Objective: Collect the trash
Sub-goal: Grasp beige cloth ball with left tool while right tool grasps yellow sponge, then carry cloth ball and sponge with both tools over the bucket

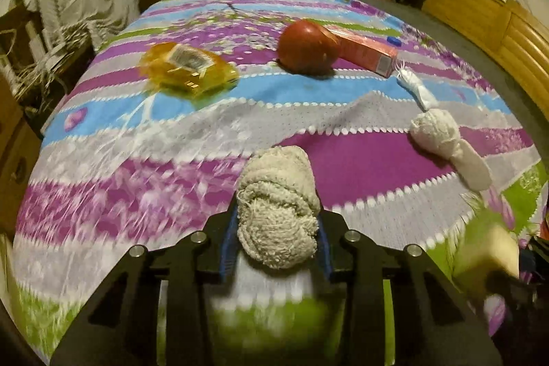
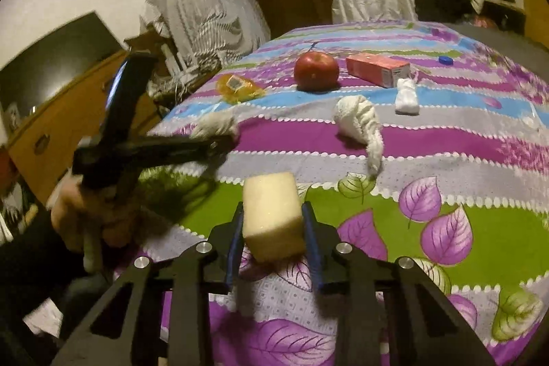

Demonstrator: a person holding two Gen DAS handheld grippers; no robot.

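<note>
Both tongs are carrying: the left tongs are gripping a balled-up cream rag, the right tongs a pale sponge block, over the striped tabletop, so each likely needs a bin, unseen in this cluttered room.

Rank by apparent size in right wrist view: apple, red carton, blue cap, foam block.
1. foam block, though it's nearest the camera, in the right hand-held gripper
2-3. apple and red carton, too alike
4. blue cap
</note>
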